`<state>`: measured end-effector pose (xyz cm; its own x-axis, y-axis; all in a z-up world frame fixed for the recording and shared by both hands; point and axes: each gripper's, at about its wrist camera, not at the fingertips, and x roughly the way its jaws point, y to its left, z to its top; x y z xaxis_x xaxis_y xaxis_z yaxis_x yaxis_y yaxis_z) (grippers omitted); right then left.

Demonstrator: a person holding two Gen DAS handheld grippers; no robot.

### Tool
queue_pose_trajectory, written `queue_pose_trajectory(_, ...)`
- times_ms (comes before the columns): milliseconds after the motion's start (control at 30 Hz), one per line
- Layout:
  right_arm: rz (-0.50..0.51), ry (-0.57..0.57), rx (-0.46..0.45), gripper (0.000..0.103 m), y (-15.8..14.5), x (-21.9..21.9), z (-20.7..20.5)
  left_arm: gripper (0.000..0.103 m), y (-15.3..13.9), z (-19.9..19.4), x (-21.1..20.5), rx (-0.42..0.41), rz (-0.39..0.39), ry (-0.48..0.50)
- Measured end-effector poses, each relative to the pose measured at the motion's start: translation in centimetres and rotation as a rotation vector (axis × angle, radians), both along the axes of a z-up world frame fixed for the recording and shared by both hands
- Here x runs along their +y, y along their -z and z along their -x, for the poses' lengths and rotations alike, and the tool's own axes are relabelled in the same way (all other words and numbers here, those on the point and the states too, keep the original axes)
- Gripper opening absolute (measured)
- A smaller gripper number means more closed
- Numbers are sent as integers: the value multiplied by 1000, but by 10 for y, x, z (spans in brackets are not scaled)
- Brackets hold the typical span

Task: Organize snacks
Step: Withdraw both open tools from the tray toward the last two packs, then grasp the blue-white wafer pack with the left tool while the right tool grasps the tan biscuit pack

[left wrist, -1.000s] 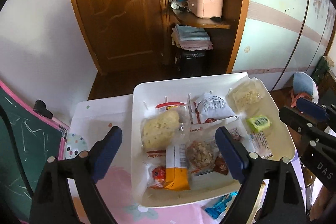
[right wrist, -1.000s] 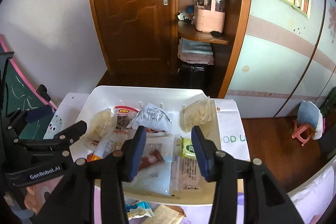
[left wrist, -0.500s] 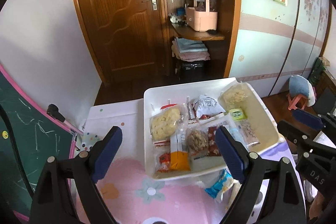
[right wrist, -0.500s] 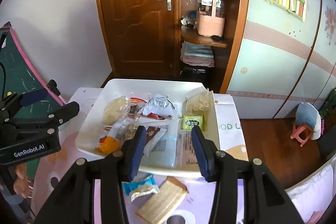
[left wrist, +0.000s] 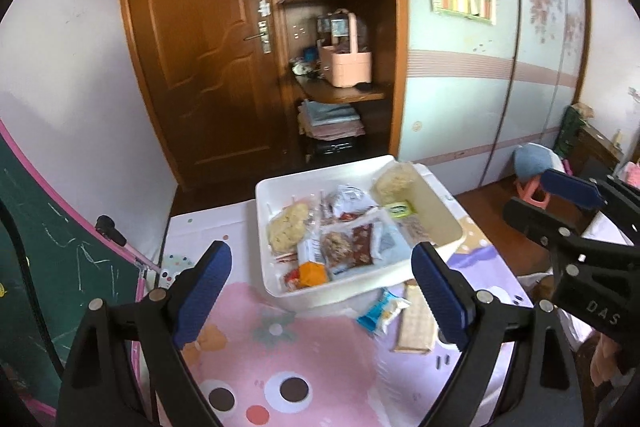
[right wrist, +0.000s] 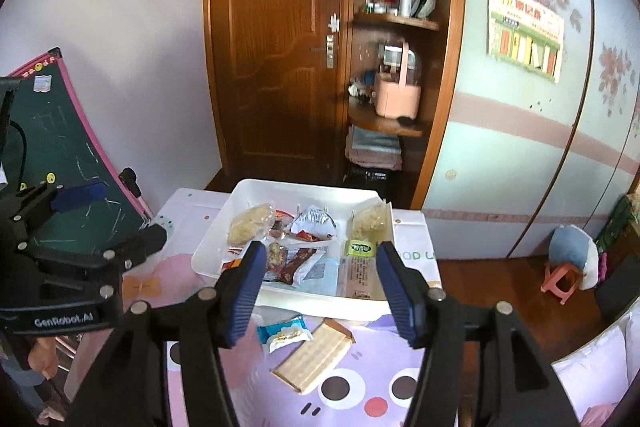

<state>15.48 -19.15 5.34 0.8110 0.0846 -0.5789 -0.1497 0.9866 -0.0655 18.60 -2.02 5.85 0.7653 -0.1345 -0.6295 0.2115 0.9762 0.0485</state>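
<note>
A white tray (left wrist: 448,219) (right wrist: 304,189) full of wrapped snacks stands on the cartoon-print table. In front of it lie a blue-and-white snack packet (left wrist: 382,311) (right wrist: 285,333) and a tan wafer pack (left wrist: 416,317) (right wrist: 314,357). My left gripper (left wrist: 322,287) hangs open above the table's near side, with nothing between its fingers. My right gripper (right wrist: 322,285) is held back from the tray over the two loose packs; its jaws are opening and hold nothing. Each gripper shows at the edge of the other's view.
A green chalkboard with a pink frame (left wrist: 48,267) (right wrist: 64,155) leans at the table's left. Behind the table are a brown door (left wrist: 200,47), open shelves with a pink caddy (left wrist: 348,63), and a pale wardrobe wall. A small stool (right wrist: 560,279) stands on the floor at right.
Both grippers have pulled back and up from over the tray, so the table and the two loose packs now show. The right jaws have spread wider.
</note>
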Motion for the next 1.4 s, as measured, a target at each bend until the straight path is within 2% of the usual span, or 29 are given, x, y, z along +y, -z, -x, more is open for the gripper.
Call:
queue_pose_trajectory(167, -4, 10, 3, 59, 4, -12, 16, 91, 1, 21, -10, -8, 2, 47)
queue_pose_trajectory(333, 30, 18, 32, 59, 25, -23, 18, 91, 18, 27, -20, -16, -33, 77)
queue_pose_trajectory(533, 3, 31, 138, 59, 73, -37, 8, 91, 62, 14, -30, 42, -59, 123)
queue_pose_trajectory(733, -58, 71, 287, 59, 136, -51, -13, 91, 117, 2, -49, 107, -106, 207)
queue_pose_trajectory(967, -114, 98, 411, 59, 189, -59, -31, 91, 185, -26, -67, 200, -151, 271)
queue_pose_trajectory(1133, -163, 115, 469, 59, 217, -63, -41, 85, 223, -51, -74, 272, -132, 252)
queue_pose_trajectory(1267, -199, 121, 498, 59, 229, -67, -47, 77, 244, -68, -76, 315, -87, 221)
queue_pose_trajectory(1400, -212, 120, 503, 59, 235, -67, -51, 73, 261, -76, -80, 339, -75, 205)
